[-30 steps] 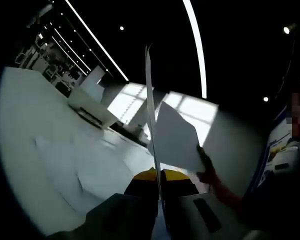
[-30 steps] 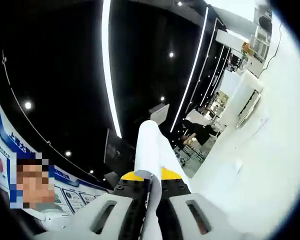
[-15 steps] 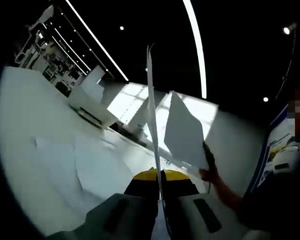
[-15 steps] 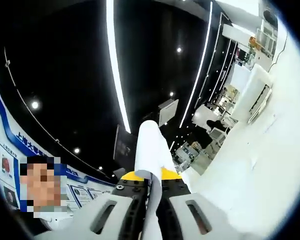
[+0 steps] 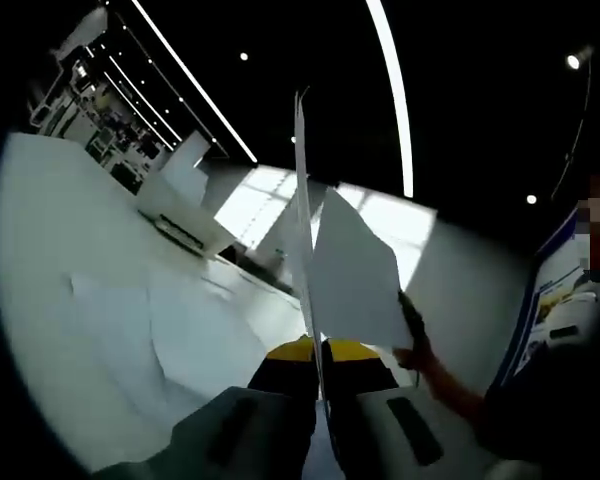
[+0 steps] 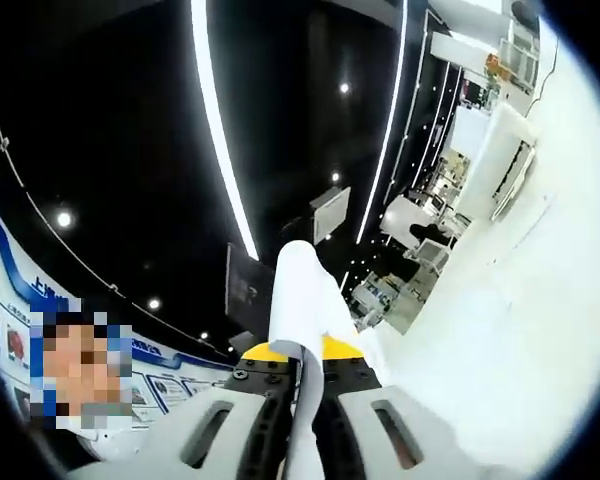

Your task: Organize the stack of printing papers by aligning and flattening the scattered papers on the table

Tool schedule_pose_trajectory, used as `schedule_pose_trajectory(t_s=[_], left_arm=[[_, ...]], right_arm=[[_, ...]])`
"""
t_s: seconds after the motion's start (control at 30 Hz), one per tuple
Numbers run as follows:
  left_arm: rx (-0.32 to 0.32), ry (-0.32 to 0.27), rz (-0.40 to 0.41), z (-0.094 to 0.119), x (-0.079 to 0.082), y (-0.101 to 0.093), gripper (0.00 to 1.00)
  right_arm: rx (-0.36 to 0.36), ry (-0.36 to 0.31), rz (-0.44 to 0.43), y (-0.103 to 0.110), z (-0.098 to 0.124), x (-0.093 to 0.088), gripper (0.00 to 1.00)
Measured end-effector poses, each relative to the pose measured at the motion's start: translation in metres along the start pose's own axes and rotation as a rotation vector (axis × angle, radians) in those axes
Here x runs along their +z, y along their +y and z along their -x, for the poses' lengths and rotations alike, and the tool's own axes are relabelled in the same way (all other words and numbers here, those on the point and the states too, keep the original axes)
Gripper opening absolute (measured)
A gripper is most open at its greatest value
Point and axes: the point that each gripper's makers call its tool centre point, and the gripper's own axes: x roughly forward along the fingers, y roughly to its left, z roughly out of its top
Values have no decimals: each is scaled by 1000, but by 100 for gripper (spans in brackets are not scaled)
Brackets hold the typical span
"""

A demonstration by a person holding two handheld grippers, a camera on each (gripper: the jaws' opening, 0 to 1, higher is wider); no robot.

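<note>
Both the left gripper [image 5: 318, 400] and right gripper [image 6: 302, 400] have jaws clamped on the printing papers [image 5: 352, 280], lifted edge-up off the white bench [image 5: 100, 330] (presumably to square the edges before laying them flat).

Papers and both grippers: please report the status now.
Left gripper shut on paper stack, edge-on, lifted. Right gripper shut on papers. Loose sheets lie on table.

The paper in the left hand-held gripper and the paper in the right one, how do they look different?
The left hand-held gripper pinches its paper edge-on, a thin straight line. The right hand-held gripper pinches its paper bent into a rounded curl, broad and short. Both are white and clamped between shut jaws.
</note>
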Motion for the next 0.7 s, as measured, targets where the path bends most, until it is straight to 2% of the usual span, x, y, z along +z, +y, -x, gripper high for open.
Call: schedule_pose_trajectory(t_s=[0.27,0.4,0.5,0.6,0.7], left_arm=[[54,-13,-2,0,3,10,6],[78,-36,42,3,9,21,6],[73,-52,60,5,12,22,6],[74,-61,64,5,13,22,6],[82,-65,63,4,13,23,7]], right_arm=[[47,3,-23,13,-23,-13,0],[61,27,-27,17,-35,-19,0],[39,38,-23,13,-38,-21,0],[29,12,-23,9,-40,-23,0],[-1,-7,4,2,-47,-33,0]])
